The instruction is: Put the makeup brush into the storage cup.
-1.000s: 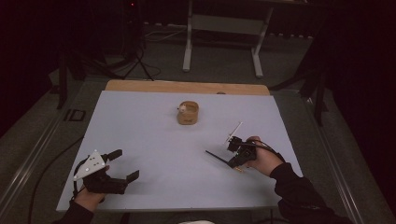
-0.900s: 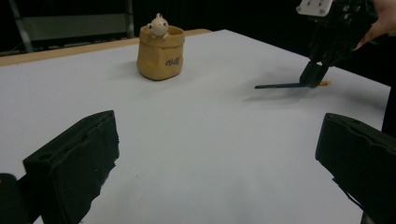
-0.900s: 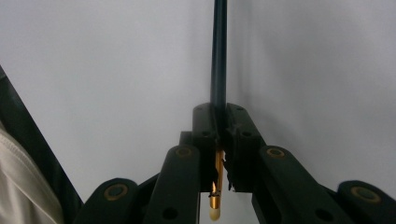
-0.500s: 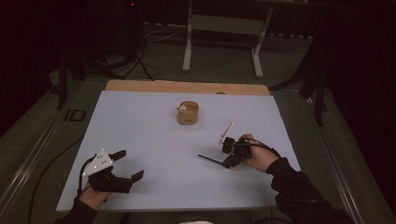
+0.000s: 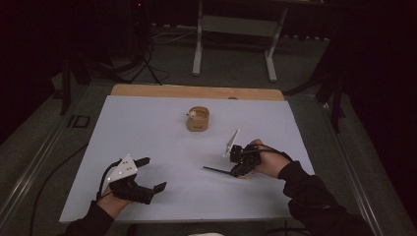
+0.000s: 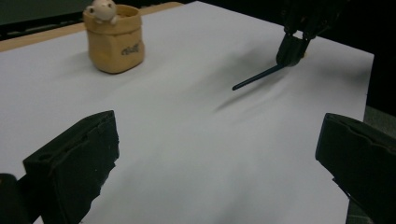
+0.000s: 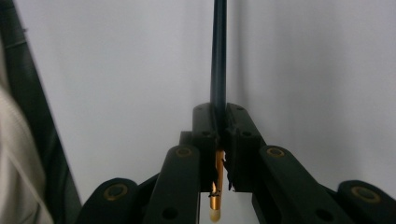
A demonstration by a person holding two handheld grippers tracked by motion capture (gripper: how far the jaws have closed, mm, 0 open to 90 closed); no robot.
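My right gripper [image 5: 239, 168] is shut on a thin dark pencil [image 5: 216, 170] at the right of the white table [image 5: 162, 128]. The pencil juts out to the left, low over the surface. In the right gripper view the jaws [image 7: 219, 128] clamp the dark shaft [image 7: 218, 56], and its gold end sticks out behind them. My left gripper [image 5: 155, 173] hovers at the front left, open with nothing between its jaws [image 6: 217, 154]. The left gripper view looks across at the pencil [image 6: 254, 78] and at the right gripper [image 6: 292, 49].
A small tan pot [image 5: 197, 119] with a white figure on its rim stands at the far middle of the table, seen too in the left gripper view [image 6: 114, 39]. A wooden strip [image 5: 196, 92] runs along the far edge. A metal stand [image 5: 233, 29] rises beyond it.
My left gripper has moved to the right, toward the table's middle. The right gripper with the pencil has barely shifted.
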